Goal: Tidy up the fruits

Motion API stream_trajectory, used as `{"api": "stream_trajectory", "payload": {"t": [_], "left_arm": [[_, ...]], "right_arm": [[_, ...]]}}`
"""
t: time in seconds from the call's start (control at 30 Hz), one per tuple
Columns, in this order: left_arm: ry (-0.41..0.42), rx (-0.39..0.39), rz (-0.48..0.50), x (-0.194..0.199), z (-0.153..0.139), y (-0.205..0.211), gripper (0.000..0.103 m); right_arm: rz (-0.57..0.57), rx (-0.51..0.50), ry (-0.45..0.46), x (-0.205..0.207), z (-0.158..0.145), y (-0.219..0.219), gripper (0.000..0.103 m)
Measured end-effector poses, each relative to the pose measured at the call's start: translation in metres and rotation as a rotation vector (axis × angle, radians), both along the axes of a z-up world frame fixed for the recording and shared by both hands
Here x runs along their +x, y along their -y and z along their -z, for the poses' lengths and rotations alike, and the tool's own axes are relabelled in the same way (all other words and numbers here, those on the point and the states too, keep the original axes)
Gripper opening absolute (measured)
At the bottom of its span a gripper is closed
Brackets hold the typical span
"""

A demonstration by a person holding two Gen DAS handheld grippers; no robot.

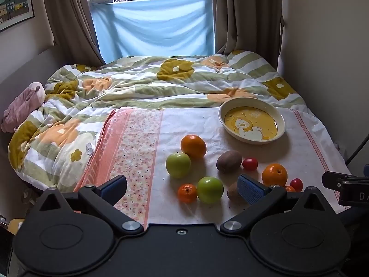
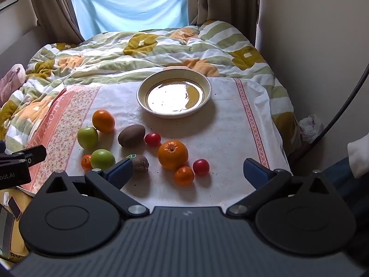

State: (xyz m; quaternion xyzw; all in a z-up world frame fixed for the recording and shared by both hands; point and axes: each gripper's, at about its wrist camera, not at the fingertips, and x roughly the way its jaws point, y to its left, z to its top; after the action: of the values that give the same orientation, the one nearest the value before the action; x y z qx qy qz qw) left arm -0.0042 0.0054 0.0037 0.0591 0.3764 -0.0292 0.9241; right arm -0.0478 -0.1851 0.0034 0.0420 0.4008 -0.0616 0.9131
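Above cloth [image 2: 221, 138], both grippers' fingers [image 2: 121, 169] apart.

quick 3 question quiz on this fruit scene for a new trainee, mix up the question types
1. True or false: the bowl already holds fruit.
2. How many green apples lie on the cloth?
3. Multiple choice: the far green apple touches A) a tomato B) the far orange C) the bowl.

Key
1. False; the bowl is empty.
2. Two: the far green apple and the near green apple.
3. B.

Both the left gripper and the right gripper are open and hold nothing.
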Motion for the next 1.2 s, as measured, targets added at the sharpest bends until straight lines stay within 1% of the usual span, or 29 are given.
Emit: {"api": "stream_trajectory", "payload": {"t": [0.07, 0.33, 0.67, 0.93, 1.2], "left_arm": [[0.004, 0.009, -0.001, -0.001, -0.001, 0.001, 0.103], [0.002, 0.001, 0.005, -0.002, -0.001, 0.001, 0.103], [0.007, -0.005, 0.002, -0.003, -0.004, 0.002, 0.103], [0.022, 0.018, -0.002, -0.005, -0.006, 0.004, 0.103], [0.018, 0.009, -0.006, -0.005, -0.006, 0.006, 0.103]], "right_arm": [[-0.003, 0.01, 0.0, -0.002, -0.002, 0.012, 0.103], [-0.009, 0.011, -0.002, -0.002, -0.003, 0.015, 0.103], [-0.021, -0.005, 0.01, -0.007, -0.006, 0.011, 0.103], [-0.022, -0.005, 0.012, -0.007, -0.006, 0.011, 0.103], [-0.027, -0.01, 0.013, -0.005, -0.008, 0.007, 0.103]]}}
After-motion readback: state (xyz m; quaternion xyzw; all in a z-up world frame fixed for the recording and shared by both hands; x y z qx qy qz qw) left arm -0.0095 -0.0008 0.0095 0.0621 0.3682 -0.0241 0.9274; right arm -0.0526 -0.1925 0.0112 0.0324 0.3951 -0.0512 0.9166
